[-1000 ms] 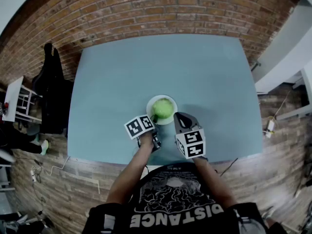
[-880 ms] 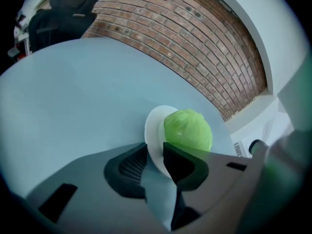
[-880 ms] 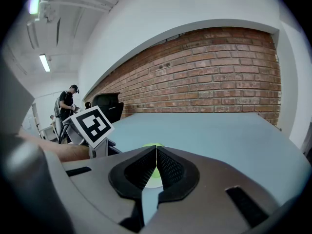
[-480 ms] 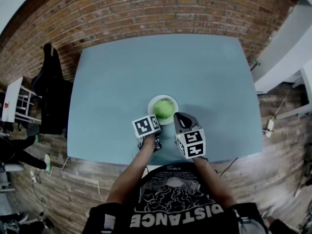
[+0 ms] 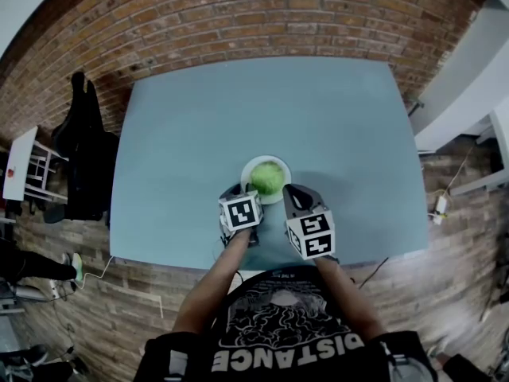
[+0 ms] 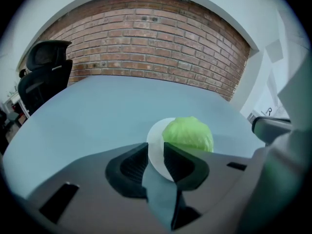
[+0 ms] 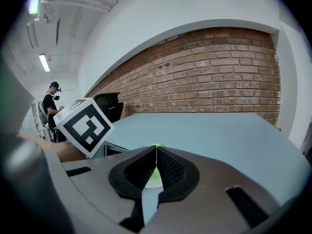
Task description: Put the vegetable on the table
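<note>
Red brick walling backs a wide grey-blue table (image 5: 199,126). Near its near edge, the left gripper (image 6: 155,149) has just been opening its jaws. They now stand spread with nothing clamped, and the rim of a round white plate (image 5: 246,171) shows beyond the gap. On that plate sits the round pale-green leafy vegetable (image 5: 269,177). Just right of the plate, the right gripper (image 7: 156,150) has its jaws pressed together and holds nothing.

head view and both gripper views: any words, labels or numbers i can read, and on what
"DISTANCE": white print on the person's black shirt, upside down in the head view.
Marker cubes: black-and-white square patterns only, no letters or numbers.
Nothing else readable in any view.
</note>
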